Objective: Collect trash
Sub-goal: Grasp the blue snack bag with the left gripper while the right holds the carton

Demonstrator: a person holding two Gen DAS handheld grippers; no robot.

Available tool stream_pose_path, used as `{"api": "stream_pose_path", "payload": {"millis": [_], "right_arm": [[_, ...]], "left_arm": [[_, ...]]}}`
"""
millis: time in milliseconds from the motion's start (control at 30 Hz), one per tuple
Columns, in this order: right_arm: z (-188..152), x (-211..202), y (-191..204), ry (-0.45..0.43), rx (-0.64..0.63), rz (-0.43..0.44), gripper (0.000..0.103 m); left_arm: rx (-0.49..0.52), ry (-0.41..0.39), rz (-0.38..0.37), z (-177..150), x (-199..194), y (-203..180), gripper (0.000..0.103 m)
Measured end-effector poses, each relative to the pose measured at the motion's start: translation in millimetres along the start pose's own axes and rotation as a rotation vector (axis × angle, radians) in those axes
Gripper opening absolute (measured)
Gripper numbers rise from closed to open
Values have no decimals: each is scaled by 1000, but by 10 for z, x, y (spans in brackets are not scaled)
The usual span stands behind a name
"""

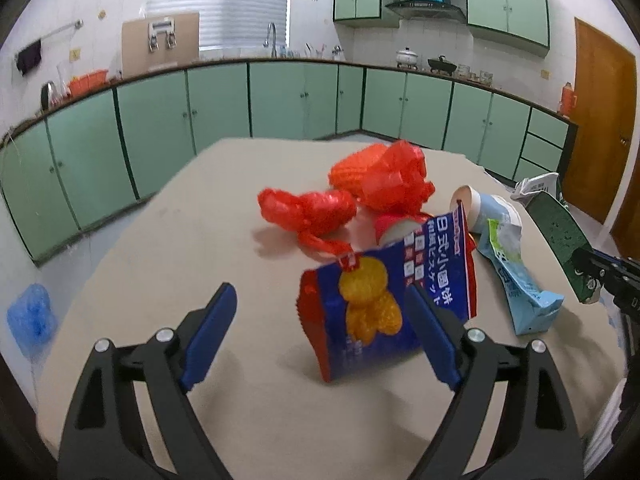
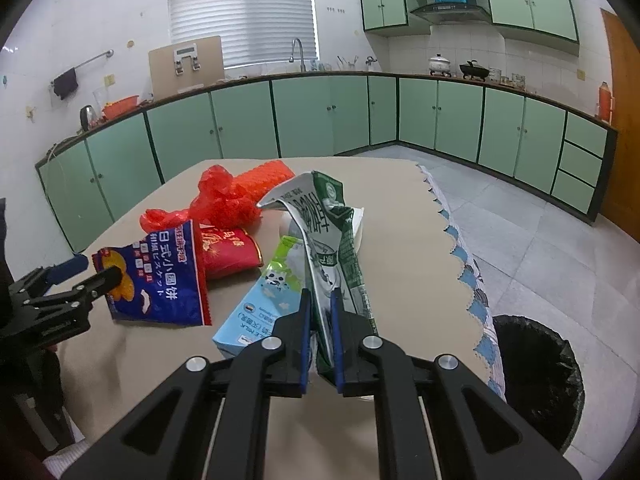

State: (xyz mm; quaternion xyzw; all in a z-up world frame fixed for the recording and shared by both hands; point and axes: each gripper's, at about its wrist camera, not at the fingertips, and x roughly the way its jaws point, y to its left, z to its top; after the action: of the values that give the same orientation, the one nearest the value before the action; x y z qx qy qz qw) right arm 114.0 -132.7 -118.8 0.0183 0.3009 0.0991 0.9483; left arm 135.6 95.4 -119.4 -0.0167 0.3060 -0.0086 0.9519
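Right gripper (image 2: 320,300) clamped on a crumpled green-and-white carton (image 2: 328,216), raised over the table (image 2: 400,240). Left gripper (image 1: 320,300) spread wide about a blue snack bag (image 1: 384,292) printed with yellow biscuits; right pad at its face, contact unclear. Red bags (image 1: 360,192) lie behind.

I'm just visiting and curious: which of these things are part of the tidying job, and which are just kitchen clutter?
Part of the job:
- green milk carton, pinched in the right claw
- blue biscuit bag, between the open left claw's fingers
- light blue milk carton
- red plastic bags
- black-lined trash bin

Just lying about:
- white pot
- orange basin
- kettle
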Motion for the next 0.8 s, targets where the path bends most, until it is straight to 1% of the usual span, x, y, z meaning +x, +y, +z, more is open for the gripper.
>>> {"api": "stream_pose_path", "payload": {"millis": [67, 100, 133, 167, 233, 267, 333, 400, 533, 567, 733, 800], "right_arm": [[-11, 2, -9, 3, 2, -2, 9], [-15, 4, -15, 5, 3, -5, 9], [-17, 6, -20, 6, 3, -7, 9], [-19, 5, -24, 7, 3, -8, 9], [-18, 5, -37, 8, 5, -12, 9], [-17, 3, -45, 8, 6, -13, 9], [-16, -3, -38, 6, 7, -14, 9], [-6, -15, -42, 3, 9, -15, 5], [18, -63, -60, -13, 12, -18, 3], [26, -72, -61, -15, 12, -19, 0], [45, -98, -107, -11, 24, -4, 0], [31, -96, -133, -6, 41, 7, 0]], "left_arm": [[-16, 16, -26, -6, 38, 9, 81], [-30, 23, -46, -9, 44, 20, 73], [-43, 32, -70, -13, 50, 30, 61], [-49, 41, -83, -23, 61, 23, 55], [-52, 47, -94, -40, 63, 5, 33], [-48, 41, -98, -49, 45, -13, 29], [-40, 28, -101, -49, 6, -50, 24], [-27, 0, -96, -38, -59, -97, 21], [-6, -48, -107, 18, -193, -197, 15], [-2, -59, -106, 30, -224, -209, 14], [26, -122, -107, 110, -400, -305, 13], [35, -131, -117, 128, -436, -331, 13]]}}
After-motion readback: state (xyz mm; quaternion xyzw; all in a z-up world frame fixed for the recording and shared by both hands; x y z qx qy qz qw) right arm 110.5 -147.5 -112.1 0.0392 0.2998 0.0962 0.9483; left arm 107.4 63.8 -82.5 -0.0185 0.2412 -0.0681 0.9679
